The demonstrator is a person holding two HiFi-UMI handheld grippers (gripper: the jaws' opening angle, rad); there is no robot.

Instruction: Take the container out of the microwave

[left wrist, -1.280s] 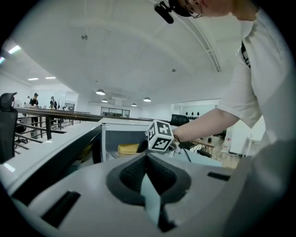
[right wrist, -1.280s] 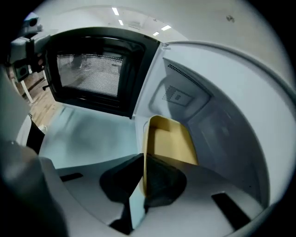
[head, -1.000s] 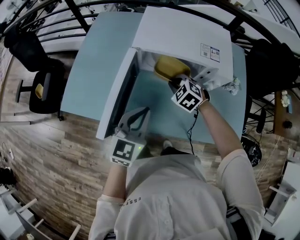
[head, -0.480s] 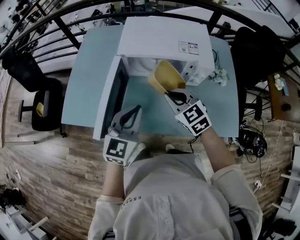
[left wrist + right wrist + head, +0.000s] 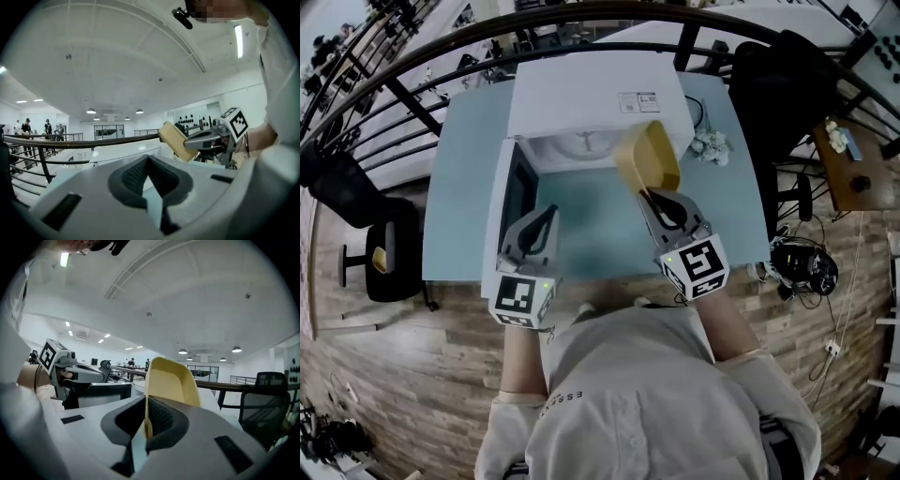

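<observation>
One container (image 5: 171,380) between right tool (image 5: 146,401) jaws

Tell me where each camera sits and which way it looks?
Head view: on the person's head, looking steeply down at the open microwave on the table; shows both arms, left gripper and right gripper.
Left gripper view: rides the left gripper, facing across the room; its empty jaws are together.
Right gripper view: rides the right gripper; its jaws clamp the yellow container.
Shared: all three see the container.
</observation>
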